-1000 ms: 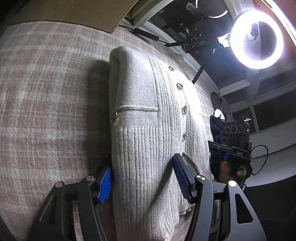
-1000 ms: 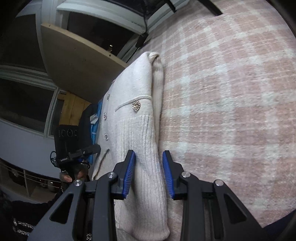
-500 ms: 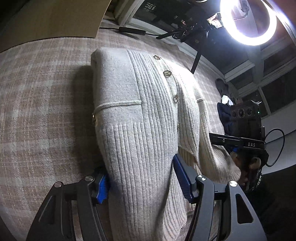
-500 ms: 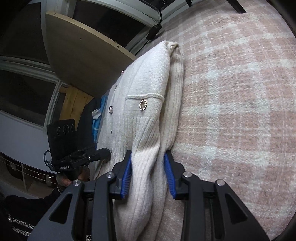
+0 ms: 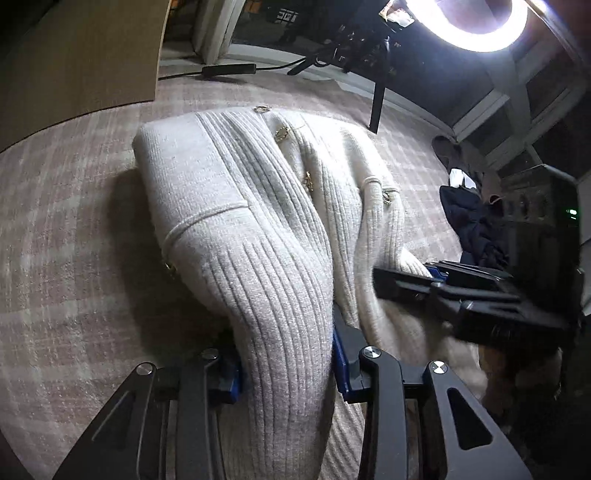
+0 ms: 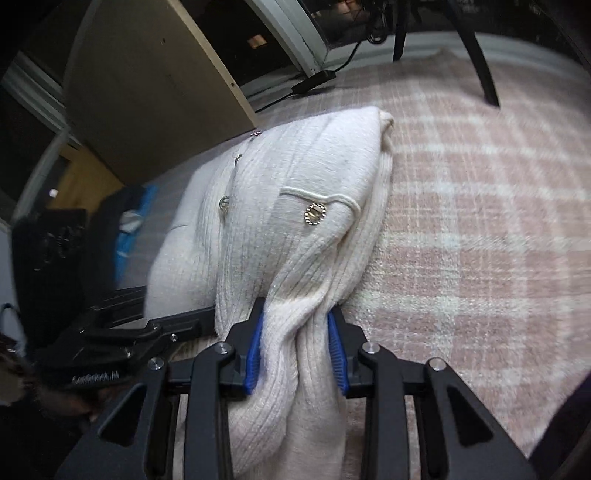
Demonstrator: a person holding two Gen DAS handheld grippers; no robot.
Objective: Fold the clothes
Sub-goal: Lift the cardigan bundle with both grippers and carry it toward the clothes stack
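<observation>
cream ribbed cardigan [image 5: 236, 206] lies on a pink plaid blanket [image 5: 66, 258], near end lifted and bunched. left gripper [image 5: 286, 363] jaws closing, blue pads pressed on a fold of the knit on both sides. right gripper [image 6: 295, 354] clamped on a twisted bunch of the same cardigan, pads tight against the fabric. each gripper shows in the other's view, beside the cardigan. gold buttons [image 6: 316, 213] face up. ring light [image 5: 476, 26] glows at the top, dark clothes [image 5: 476, 225] at the blanket's far right.
</observation>
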